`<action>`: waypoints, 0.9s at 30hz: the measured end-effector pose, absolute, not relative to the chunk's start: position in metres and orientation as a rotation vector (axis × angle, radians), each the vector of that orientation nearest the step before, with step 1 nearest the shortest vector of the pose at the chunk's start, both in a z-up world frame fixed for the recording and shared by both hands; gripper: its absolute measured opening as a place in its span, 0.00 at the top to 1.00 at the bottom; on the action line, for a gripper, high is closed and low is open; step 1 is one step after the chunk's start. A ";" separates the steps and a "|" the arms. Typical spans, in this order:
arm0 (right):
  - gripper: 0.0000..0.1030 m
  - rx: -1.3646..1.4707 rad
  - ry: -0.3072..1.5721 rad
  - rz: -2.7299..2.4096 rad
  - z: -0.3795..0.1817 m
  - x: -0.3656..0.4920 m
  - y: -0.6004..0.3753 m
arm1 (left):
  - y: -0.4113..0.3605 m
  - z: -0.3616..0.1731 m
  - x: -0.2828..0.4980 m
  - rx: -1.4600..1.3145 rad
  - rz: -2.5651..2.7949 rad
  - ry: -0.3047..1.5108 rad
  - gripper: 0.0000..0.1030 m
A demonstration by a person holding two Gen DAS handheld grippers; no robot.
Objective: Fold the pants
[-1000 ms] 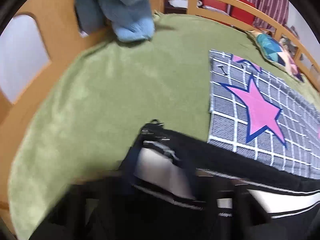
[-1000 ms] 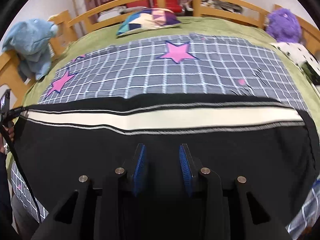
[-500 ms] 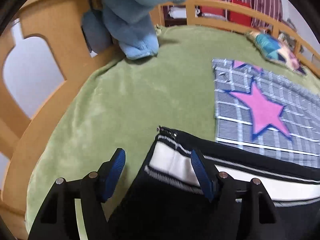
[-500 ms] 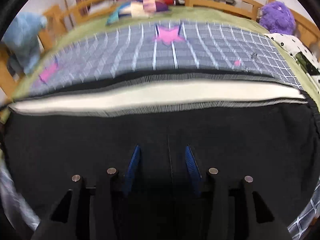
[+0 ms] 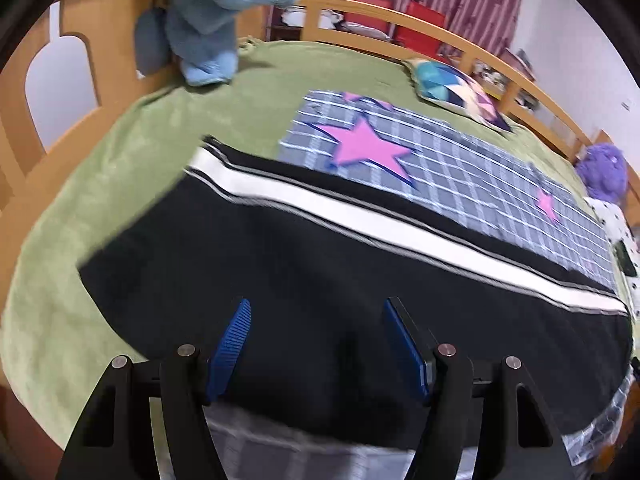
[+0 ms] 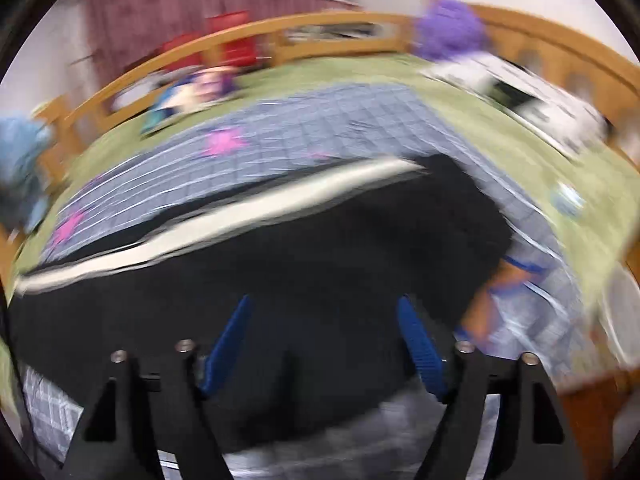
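The pants [image 5: 320, 280] are matt black cloth with a smooth white woven stripe along the far edge. Beneath them lies a thin grey checked sheet [image 5: 460, 168], flat cotton-like cloth printed with pink stars. Around the sheet, the green blanket [image 5: 140, 152] has a soft, short, velvety nap. Behind the blanket, the bed rail [image 5: 400, 44] is smooth, lightly glossy light wood, and a fluffy blue plush toy [image 5: 212, 20] leans on it. Each hand-held gripper [image 5: 316, 340] [image 6: 324, 344] is matt black plastic with ribbed blue rubbery pads [image 5: 230, 344] and shiny metal screws.
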State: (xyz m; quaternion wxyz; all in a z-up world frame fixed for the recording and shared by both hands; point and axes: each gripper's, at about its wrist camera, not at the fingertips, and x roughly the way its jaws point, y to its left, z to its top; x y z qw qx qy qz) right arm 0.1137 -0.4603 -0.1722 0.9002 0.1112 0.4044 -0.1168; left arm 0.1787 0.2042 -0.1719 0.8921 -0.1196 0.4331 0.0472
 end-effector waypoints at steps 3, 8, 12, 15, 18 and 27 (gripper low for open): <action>0.26 0.408 0.886 -0.258 -0.192 0.114 -0.510 | 0.173 -0.176 0.166 -0.254 0.051 0.908 0.36; 0.26 0.522 0.876 -0.279 -0.234 0.142 -0.550 | 0.144 -0.173 0.152 -0.286 0.013 0.898 0.36; 0.54 0.589 0.809 -0.332 -0.248 0.165 -0.562 | 0.139 -0.172 0.147 -0.347 0.026 0.878 0.36; 0.79 0.539 0.747 -0.270 -0.222 0.175 -0.561 | 0.135 -0.177 0.149 -0.383 0.038 0.887 0.36; 0.79 0.511 0.612 -0.195 -0.177 0.160 -0.570 | 0.132 -0.180 0.147 -0.390 0.052 0.888 0.36; 0.45 0.439 0.898 -0.234 -0.241 0.174 -0.583 | 0.163 -0.183 0.124 -0.395 0.103 0.872 0.36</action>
